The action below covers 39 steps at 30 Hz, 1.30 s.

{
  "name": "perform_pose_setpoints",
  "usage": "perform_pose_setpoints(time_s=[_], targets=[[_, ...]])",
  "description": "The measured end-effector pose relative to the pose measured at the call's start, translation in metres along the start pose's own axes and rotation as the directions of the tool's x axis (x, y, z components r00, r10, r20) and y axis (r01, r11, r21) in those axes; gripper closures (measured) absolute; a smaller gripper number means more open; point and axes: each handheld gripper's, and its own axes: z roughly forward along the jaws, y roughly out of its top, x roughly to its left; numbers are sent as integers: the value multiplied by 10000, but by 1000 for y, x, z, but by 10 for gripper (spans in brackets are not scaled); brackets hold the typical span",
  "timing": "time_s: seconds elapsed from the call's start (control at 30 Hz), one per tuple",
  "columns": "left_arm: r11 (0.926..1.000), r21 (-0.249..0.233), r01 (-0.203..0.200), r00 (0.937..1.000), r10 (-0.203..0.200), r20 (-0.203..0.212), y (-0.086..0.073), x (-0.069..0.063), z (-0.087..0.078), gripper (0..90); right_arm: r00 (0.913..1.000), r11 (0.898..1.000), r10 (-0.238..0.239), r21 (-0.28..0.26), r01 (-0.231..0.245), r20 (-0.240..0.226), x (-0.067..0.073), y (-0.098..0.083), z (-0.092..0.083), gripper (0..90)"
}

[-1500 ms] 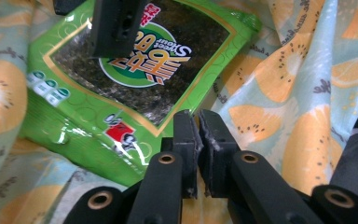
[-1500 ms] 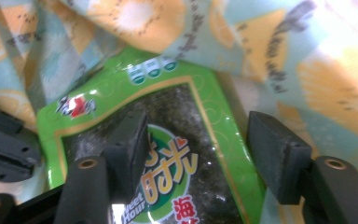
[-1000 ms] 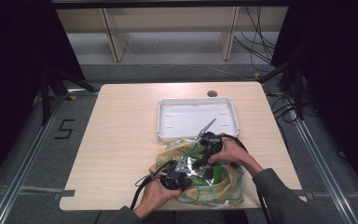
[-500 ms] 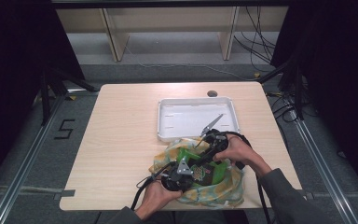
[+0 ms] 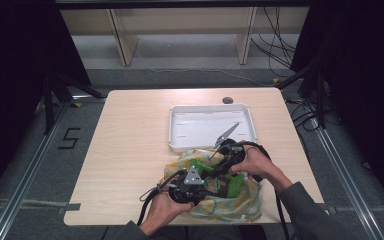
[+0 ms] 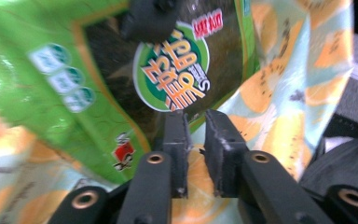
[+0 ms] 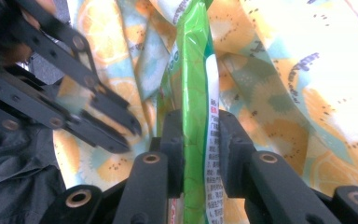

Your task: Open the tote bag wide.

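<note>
While your right claw [image 7: 200, 135] clamps the green snack packet [image 7: 193, 70] inside the fruit-print bag [image 5: 240, 202], left claw [image 6: 196, 135] nips the bag's edge; white tray [image 5: 180, 112] behind the bag awaits

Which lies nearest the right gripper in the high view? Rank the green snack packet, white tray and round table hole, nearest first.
1. green snack packet: clamped in the right gripper, over the patterned bag.
2. white tray: just behind the gripper.
3. round table hole: beyond the tray, at the far edge.

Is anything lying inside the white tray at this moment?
No, the white tray is bare inside; the green snack packet sits on the printed bag nearer the person.
</note>
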Motion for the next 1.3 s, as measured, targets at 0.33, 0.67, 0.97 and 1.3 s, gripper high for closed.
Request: perform_pose_setpoints(time_s=[0.33, 0.67, 0.97, 1.3], targets=[[9974, -626, 359, 9993, -361, -30, 5, 9, -37, 505, 9995, 9999, -129, -100, 132, 293, 1, -1, -7, 758], [9923, -939, 812, 9957, -850, -372, -5, 8, -70, 398, 9958, 9970, -610, -431, 641, 687, 0, -2, -16, 758], [9884, -923, 1207, 9867, -1296, -978, -27, 18, -85, 338, 9939, 9935, -690, -842, 763, 865, 7, 0, -32, 759], [9863, -598, 1540, 9754, -1614, -1504, -46, 26, -90, 280, 9911, 9884, -789, -1212, 918, 1068, 12, 2, -46, 759]])
